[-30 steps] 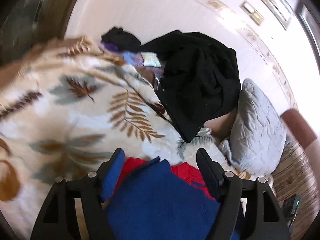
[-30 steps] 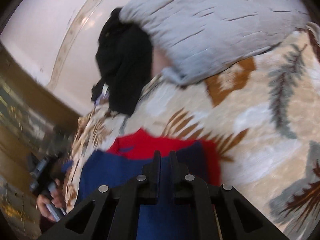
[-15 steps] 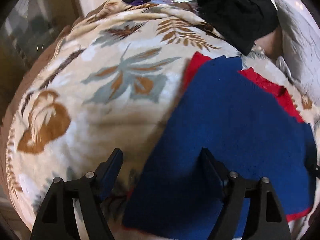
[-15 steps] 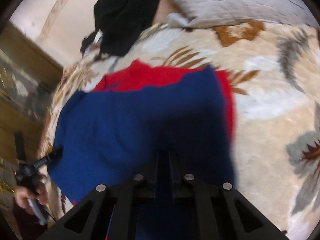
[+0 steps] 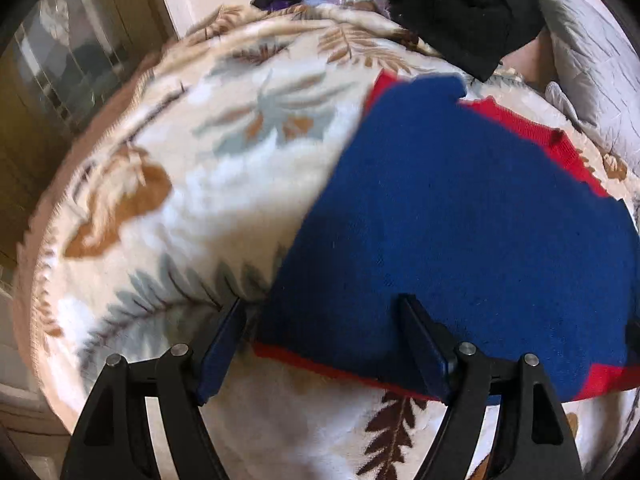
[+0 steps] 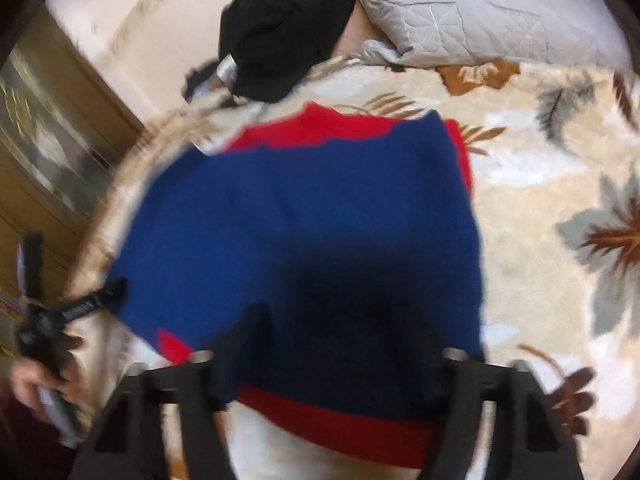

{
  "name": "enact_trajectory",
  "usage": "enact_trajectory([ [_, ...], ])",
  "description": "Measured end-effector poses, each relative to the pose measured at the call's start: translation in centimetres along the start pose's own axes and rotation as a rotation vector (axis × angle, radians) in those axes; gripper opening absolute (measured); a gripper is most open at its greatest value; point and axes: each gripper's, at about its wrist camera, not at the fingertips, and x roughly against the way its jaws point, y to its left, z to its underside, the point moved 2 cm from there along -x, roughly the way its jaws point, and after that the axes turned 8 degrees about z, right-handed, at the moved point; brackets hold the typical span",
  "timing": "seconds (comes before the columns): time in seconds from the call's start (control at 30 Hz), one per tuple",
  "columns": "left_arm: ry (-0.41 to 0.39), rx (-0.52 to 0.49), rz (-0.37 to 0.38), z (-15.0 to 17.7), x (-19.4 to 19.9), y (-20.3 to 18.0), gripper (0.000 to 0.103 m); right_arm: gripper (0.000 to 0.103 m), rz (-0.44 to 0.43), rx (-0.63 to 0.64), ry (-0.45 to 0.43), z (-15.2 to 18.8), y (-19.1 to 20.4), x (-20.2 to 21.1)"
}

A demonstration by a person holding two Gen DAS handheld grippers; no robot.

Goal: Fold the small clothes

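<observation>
Bedding first: your left wrist view shows a plush leaf-print blanket (image 5: pixel 208 168) covering the bed, cream pile with tan and grey-blue fronds. On it lies the blue and red knit garment (image 5: pixel 460 220), matte and fine-ribbed, blue panel folded over red, a red hem along its near edge. Your left gripper (image 5: pixel 324 344) hovers at that near corner, jaws wide apart and gripping nothing; the corner lies between them. Behind: a heap of black clothes (image 5: pixel 452 4), soft and crumpled, and a quilted grey pillow (image 5: pixel 588 52).

Right wrist view: same blanket (image 6: pixel 560 184), same garment (image 6: pixel 312 216), now lying flat. Your right gripper (image 6: pixel 344 344) is opening its jaws over the red hem, with the cloth between them but not pinched. Your left hand (image 6: pixel 36 372) shows at the edge.

Step, by my reading: one fold just laid and released. Next calls for regripping an edge and folding across, keeping layers aligned.
</observation>
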Motion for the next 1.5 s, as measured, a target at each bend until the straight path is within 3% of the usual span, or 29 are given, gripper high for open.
enact_trajectory([
  [0.07, -0.013, -0.004, 0.013, 0.1, 1.0, 0.1, 0.08, 0.057, -0.023, -0.043, 0.008, 0.1, -0.8, 0.9],
  [0.17, -0.062, 0.012, 0.015, 0.6, 2.6, 0.4, 0.079, 0.057, -0.138, -0.201, -0.024, 0.4, -3.6, 3.5],
  [0.33, -0.176, 0.016, 0.205, 0.5, 5.9, -1.0, 0.079, 0.068, -0.358, -0.43, -0.023, 1.8, -6.4, 5.3],
  [0.43, -0.196, 0.027, 0.289, 0.4, 6.4, -2.4, 0.079, 0.07, -0.426, -0.504, -0.002, 3.3, -6.6, 5.6],
  [0.5, -0.176, -0.007, 0.3, 0.5, 5.6, -3.6, 0.079, 0.07, -0.462, -0.525, 0.013, 3.7, -5.9, 5.1],
  [0.6, -0.121, -0.063, 0.269, 0.7, 3.9, -5.5, 0.079, 0.07, -0.443, -0.503, -0.024, 3.7, -4.7, 5.3],
  [0.73, -0.003, -0.141, 0.165, 1.3, 0.1, -6.9, 0.08, 0.07, -0.295, -0.496, -0.099, 3.1, -4.9, 4.6],
  [0.83, -0.05, -0.206, 0.118, 1.8, 0.2, -7.7, 0.083, 0.066, -0.217, -0.532, -0.004, 3.4, -5.6, 1.5],
  [0.93, -0.052, -0.194, 0.147, 2.0, 0.2, -7.2, 0.085, 0.064, -0.205, -0.488, -0.022, 3.2, -5.2, 2.1],
  [1.03, -0.056, -0.217, 0.165, 2.4, 0.0, -7.2, 0.091, 0.067, -0.294, -0.508, -0.049, 3.4, -5.2, 3.6],
  [1.23, -0.018, -0.262, 0.147, 2.6, 1.2, -7.4, 0.092, 0.067, -0.416, -0.539, -0.044, 4.5, -4.6, 6.2],
  [1.4, -0.151, -0.22, 0.095, 2.1, 4.2, -5.9, 0.092, 0.069, -0.452, -0.572, 0.012, 6.3, -3.6, 6.3],
  [1.5, -0.156, -0.198, 0.043, 1.8, 4.1, -5.0, 0.092, 0.069, -0.425, -0.613, 0.049, 6.7, -3.6, 4.7],
])
